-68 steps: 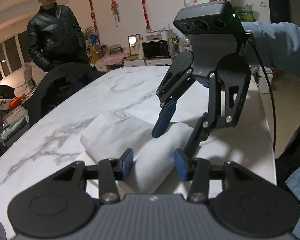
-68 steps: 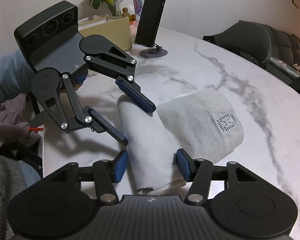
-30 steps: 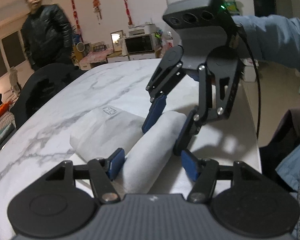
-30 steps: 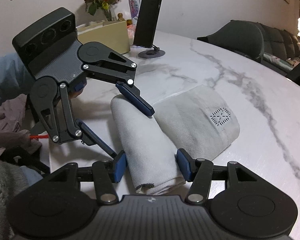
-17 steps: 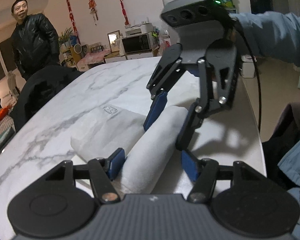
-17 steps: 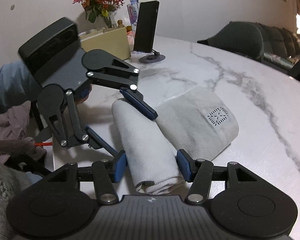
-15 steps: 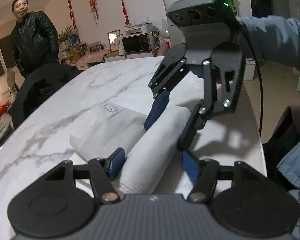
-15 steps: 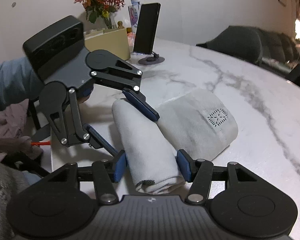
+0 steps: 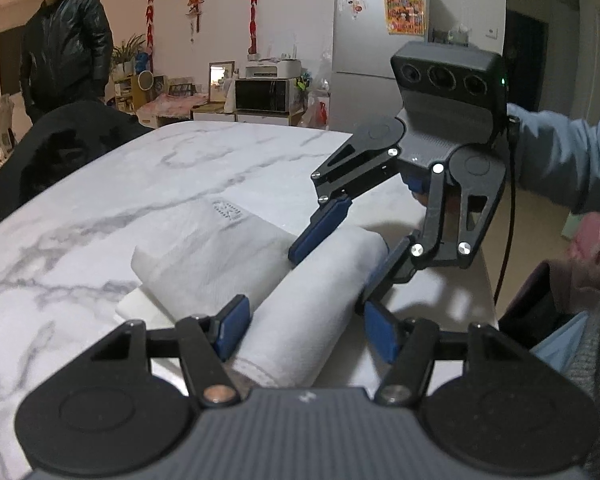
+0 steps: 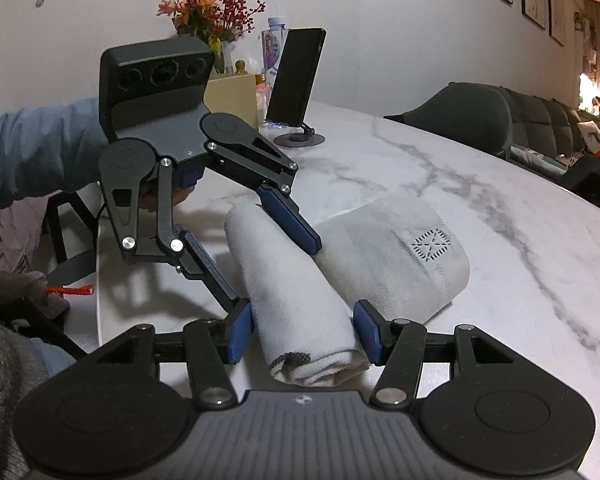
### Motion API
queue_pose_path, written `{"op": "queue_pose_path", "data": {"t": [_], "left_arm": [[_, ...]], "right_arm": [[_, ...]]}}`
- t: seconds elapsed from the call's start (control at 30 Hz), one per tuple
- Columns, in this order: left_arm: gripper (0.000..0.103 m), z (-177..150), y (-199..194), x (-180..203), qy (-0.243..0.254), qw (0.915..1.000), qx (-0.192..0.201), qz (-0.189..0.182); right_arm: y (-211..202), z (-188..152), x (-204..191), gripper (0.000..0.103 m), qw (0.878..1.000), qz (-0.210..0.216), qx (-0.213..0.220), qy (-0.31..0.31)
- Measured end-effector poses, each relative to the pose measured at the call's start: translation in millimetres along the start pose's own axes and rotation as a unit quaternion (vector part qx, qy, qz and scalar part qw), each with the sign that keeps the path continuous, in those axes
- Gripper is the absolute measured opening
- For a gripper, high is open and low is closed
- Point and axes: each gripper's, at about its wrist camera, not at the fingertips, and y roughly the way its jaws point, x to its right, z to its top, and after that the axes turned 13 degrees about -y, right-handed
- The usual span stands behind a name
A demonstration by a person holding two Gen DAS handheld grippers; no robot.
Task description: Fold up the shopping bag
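Observation:
The white shopping bag lies on the marble table (image 9: 160, 176), one end wound into a roll (image 9: 316, 300) (image 10: 296, 292). Its flat part (image 9: 212, 252) (image 10: 400, 264) carries a stitched patch (image 10: 430, 246). My left gripper (image 9: 306, 332) (image 10: 274, 276) is open and straddles one end of the roll. From the opposite end my right gripper (image 10: 304, 332) (image 9: 336, 268) straddles it too, open, with its blue pads (image 10: 240, 332) close beside the cloth. The two grippers face each other along the roll.
A person in a black jacket (image 9: 64, 52) stands beyond a dark chair (image 9: 60, 152). A phone on a stand (image 10: 296, 80), a beige box (image 10: 232, 96) and flowers (image 10: 212, 12) sit at the table's far end. The table edge (image 10: 100, 280) runs close beside the roll. Another dark chair (image 10: 460, 116) stands opposite.
Both grippers have dropped lower and lie flatter along the roll. Their jaws keep the same width. The roll and the flat part have hardly shifted.

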Motion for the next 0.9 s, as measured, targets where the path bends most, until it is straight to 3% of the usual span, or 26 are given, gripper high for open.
{"op": "queue_pose_path", "data": {"t": [0.4, 0.43, 0.47, 0.53, 0.73, 0.9], "left_arm": [[0.060, -3.0, 7.1, -3.9, -0.023, 0.9996, 0.002, -0.016], [0.058, -2.9, 9.0, -3.6, -0.019, 0.9998, -0.003, -0.009], [0.058, -2.9, 10.5, -3.8, -0.016, 0.9998, -0.005, -0.006], [0.058, -2.4, 11.6, -6.2, -0.020, 0.9998, -0.007, -0.007], [0.058, -2.2, 11.9, -10.7, -0.034, 0.9993, -0.006, -0.015], [0.058, -0.3, 12.2, -11.2, -0.033, 0.9992, -0.014, -0.019]], "right_arm": [[-16.2, 1.9, -10.9, 0.057, 0.999, -0.017, -0.004, -0.028], [-18.9, 2.2, -13.5, 0.064, 0.999, -0.014, -0.004, -0.035], [-20.6, 2.6, -16.1, 0.079, 0.999, -0.010, -0.008, -0.040], [-22.7, 2.7, -21.9, 0.084, 0.998, -0.009, -0.018, -0.056], [-17.3, 1.9, -29.2, 0.066, 0.993, -0.048, -0.036, -0.105], [-25.0, 5.7, -28.2, 0.065, 0.988, -0.085, -0.019, -0.130]]}}
